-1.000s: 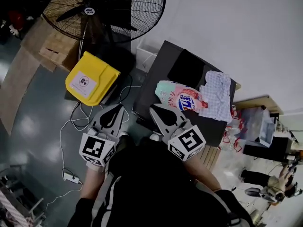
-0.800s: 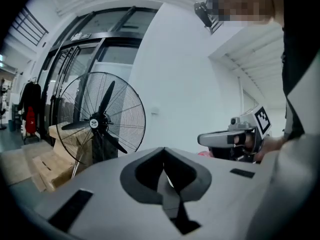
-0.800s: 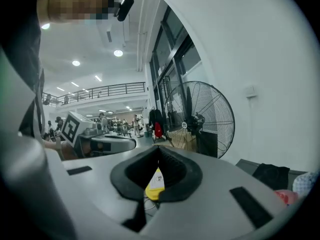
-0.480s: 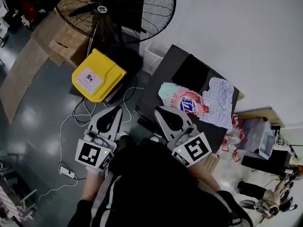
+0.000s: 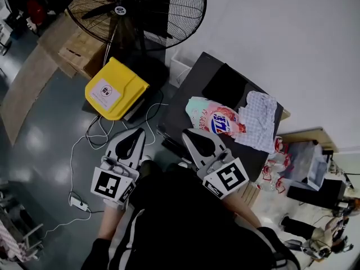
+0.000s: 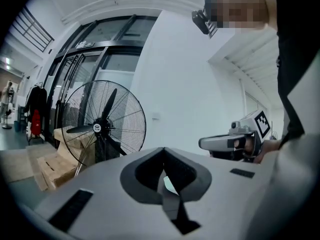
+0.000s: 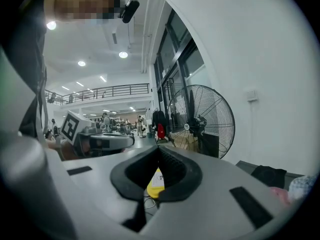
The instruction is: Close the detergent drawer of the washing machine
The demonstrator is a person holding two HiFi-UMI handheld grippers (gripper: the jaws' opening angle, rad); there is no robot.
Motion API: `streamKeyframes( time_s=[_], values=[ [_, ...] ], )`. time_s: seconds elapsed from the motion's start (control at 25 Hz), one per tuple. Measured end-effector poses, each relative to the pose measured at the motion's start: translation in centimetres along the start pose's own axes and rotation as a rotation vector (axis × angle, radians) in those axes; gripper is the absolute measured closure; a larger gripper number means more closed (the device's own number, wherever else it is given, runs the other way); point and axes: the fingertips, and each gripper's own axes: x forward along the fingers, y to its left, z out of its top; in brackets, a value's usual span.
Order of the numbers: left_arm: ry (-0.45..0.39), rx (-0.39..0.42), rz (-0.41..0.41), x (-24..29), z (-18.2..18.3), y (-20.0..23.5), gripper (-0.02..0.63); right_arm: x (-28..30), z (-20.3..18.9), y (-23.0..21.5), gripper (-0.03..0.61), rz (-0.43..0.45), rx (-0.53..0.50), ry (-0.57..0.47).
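No washing machine or detergent drawer shows in any view. In the head view my left gripper is held low over the floor, its jaws pressed together with nothing between them. My right gripper hangs beside it at the near edge of a dark table, also shut and empty. A pink detergent bag lies on that table just beyond the right gripper. In the left gripper view the left gripper points at a white wall and the fan. In the right gripper view the right gripper points toward the hall.
A yellow case sits on the floor ahead of the left gripper, with cables trailing around it. A big standing fan and cardboard boxes are farther back. On the table lie a checked cloth and a black item.
The head view has shifted a little, so the fan and yellow case sit slightly lower and to the right. Both grippers keep their places and stay shut.
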Motion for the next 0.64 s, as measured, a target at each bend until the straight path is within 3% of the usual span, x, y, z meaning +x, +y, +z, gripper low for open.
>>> streamKeyframes(
  time_s=[0.64],
  values=[
    [0.004,-0.039,-0.013,1.0,-0.2,-1.2,0.603,-1.1,-0.4,-1.3,0.565,-0.006,0.011,0.006]
  ],
)
